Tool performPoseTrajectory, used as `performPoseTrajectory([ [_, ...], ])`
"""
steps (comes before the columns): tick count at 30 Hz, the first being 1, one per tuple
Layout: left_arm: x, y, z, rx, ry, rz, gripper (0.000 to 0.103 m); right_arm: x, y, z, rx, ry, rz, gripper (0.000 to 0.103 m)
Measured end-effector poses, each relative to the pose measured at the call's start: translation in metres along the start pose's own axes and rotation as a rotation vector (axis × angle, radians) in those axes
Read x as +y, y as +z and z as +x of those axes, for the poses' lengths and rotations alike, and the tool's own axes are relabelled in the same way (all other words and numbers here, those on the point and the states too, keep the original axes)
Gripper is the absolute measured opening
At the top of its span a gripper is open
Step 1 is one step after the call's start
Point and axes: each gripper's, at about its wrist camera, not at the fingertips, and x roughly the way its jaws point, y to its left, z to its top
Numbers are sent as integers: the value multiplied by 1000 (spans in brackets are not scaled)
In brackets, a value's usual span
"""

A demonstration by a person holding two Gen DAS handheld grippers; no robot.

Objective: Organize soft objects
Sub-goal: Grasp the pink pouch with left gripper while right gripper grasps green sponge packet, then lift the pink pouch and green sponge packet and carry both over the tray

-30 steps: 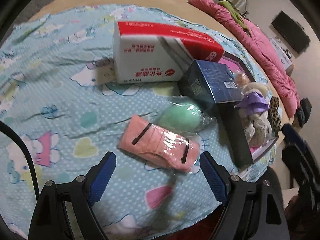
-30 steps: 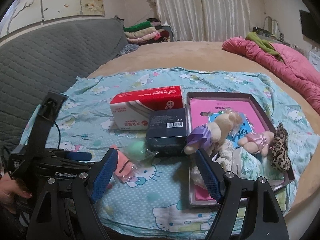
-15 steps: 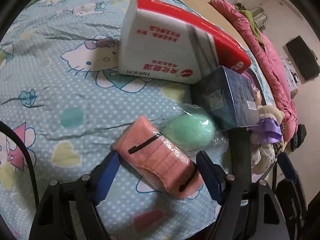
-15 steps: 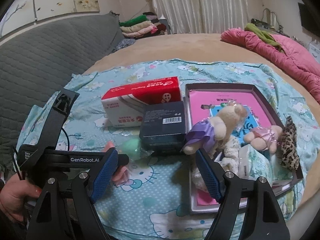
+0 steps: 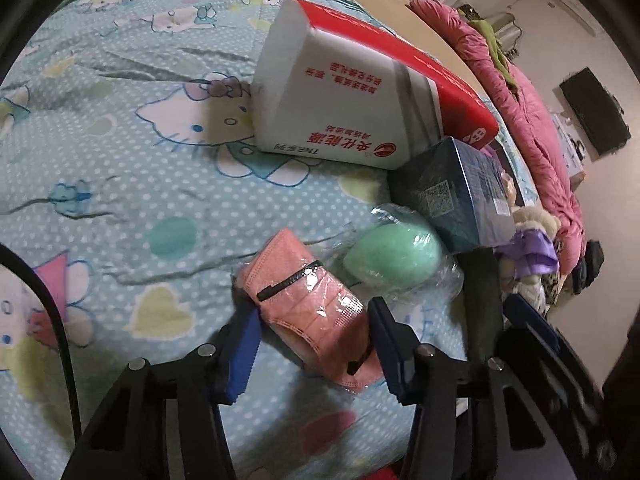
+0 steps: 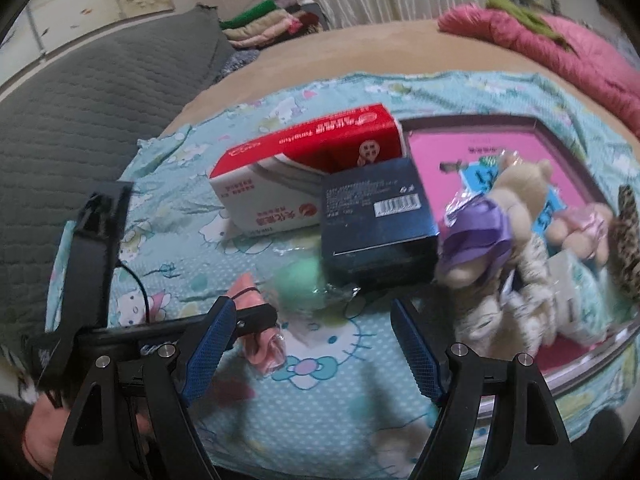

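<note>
Bed (image 6: 320,48) spread with a cartoon-print blanket (image 5: 120,152), evidently serving as the sorting area: rigid boxes grouped mid-blanket, soft items gathered in the pink-lined tray (image 6: 472,136) to the right.

Red-and-white carton (image 5: 340,92) lying on its long side, one end touching the dark blue box (image 5: 452,196). Both hard; probably not for sorting.

Plush toys (image 6: 516,196) and a leopard-print item (image 6: 628,240) piled in and over the tray, apparently already stowed.

Green foam egg in clear wrap (image 5: 392,256) resting against the blue box, just beside the mask.

Pink face mask in plastic sleeve (image 5: 308,304) flat on the blanket in front of the boxes. Long axis diagonal in the left wrist view, running from upper left to lower right; lower end between the fingers, upper end pointing toward the carton.

Left claw (image 5: 312,344) closing across the short width of the mask; blue pads (image 5: 244,352) at or nearly at its edges, firm pinch not confirmed. Crosswise approach judged sensible: narrow span, less buckling.

Right claw (image 6: 312,344) wide open, empty, hovering above the blanket near the tray's front edge, presumably standing by.
</note>
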Motion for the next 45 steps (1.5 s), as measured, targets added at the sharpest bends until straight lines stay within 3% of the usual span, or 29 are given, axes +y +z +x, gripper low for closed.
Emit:
performPoseTrajectory([
  [7,17,-13,-22,-17,49,45,53,0,5,27,69,3,147,81],
  [10,20,-15,-27,-26,54,55,53,0,6,42,95,-56,208,81],
  [17,18,-17,-31,-38,69,78,53,-11,9,65,86,-72,340,81],
  [21,14,-20,-33,-48,75,104,53,-4,10,69,79,-68,283,57],
  [25,12,-21,-33,-47,75,103,53,-2,10,67,74,-36,244,45],
  [35,-1,-28,-49,-87,103,128,53,4,6,25,38,16,126,43],
  [41,-21,-28,-70,-139,100,158,53,15,15,-29,-95,48,26,44],
  [45,-39,-28,-82,-165,100,187,53,15,23,-59,-189,15,-29,44],
])
